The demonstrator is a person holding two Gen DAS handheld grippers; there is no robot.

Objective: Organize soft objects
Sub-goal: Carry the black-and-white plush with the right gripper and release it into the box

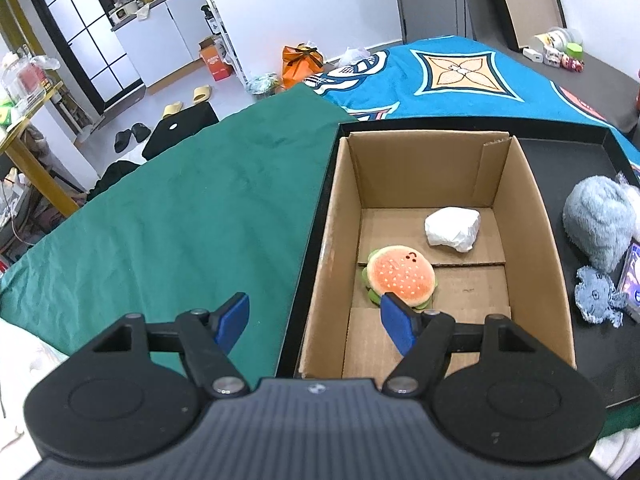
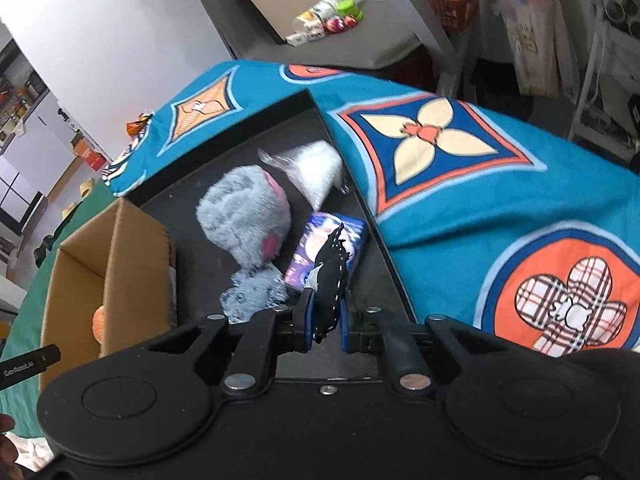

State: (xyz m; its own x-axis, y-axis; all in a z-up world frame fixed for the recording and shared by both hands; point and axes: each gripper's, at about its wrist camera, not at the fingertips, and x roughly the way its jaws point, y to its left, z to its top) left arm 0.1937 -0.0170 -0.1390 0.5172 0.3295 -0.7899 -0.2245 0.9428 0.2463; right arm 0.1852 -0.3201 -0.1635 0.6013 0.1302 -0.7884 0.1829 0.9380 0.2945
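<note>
Black stitched fabric piece (image 2: pixel 331 280) clamped in right gripper (image 2: pixel 325 320) above black tray (image 2: pixel 192 196). Left gripper (image 1: pixel 314 320) jaws apart, empty, over cardboard box (image 1: pixel 332 240) holding burger plush (image 1: pixel 401 276) and white wad (image 1: pixel 453 229). Grey plush (image 2: pixel 242 216), purple packet (image 2: pixel 320 248) nearby. Green cloth (image 1: pixel 180 220) underneath.

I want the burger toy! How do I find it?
Look in the cardboard box on the black tray. Two things lie on its floor; beside the crumpled white bundle sits the burger toy, round, orange, dotted white, with a green frill.
</note>
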